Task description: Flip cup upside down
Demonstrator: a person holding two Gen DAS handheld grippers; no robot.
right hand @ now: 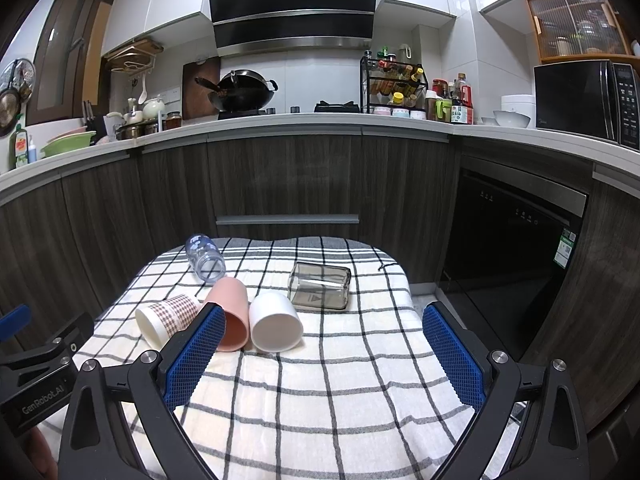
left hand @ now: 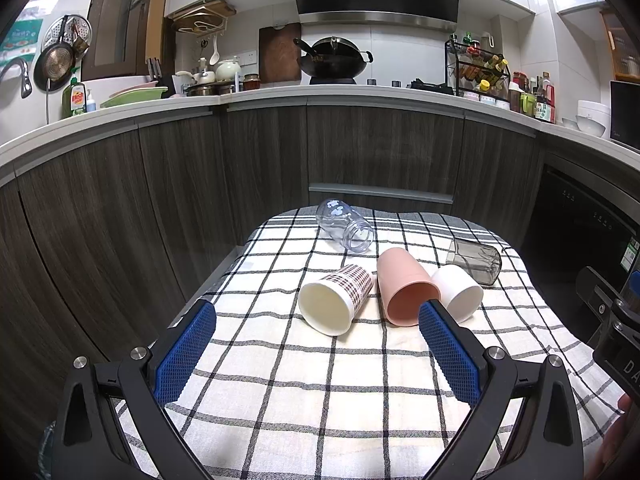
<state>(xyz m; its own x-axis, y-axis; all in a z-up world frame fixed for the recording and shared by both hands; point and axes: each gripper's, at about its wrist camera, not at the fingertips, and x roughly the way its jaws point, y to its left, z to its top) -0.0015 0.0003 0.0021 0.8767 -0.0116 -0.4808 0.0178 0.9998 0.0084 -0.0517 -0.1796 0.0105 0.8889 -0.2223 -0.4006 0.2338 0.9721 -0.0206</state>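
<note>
Several cups lie on their sides on a checked cloth (left hand: 320,380) (right hand: 340,380): a patterned paper cup (left hand: 334,300) (right hand: 166,320), a pink cup (left hand: 402,290) (right hand: 232,312), a white cup (left hand: 460,292) (right hand: 276,322), a smoky grey square cup (left hand: 476,260) (right hand: 320,286) and a clear bottle-like cup (left hand: 346,226) (right hand: 205,258). My left gripper (left hand: 318,316) is open and empty, just short of the paper and pink cups. My right gripper (right hand: 324,322) is open and empty, near the white cup.
The cloth covers a small table in front of dark wood kitchen cabinets (left hand: 260,160). A black dishwasher (right hand: 512,248) stands to the right. The other gripper's body shows at the right edge of the left wrist view (left hand: 616,320) and at the left edge of the right wrist view (right hand: 36,364).
</note>
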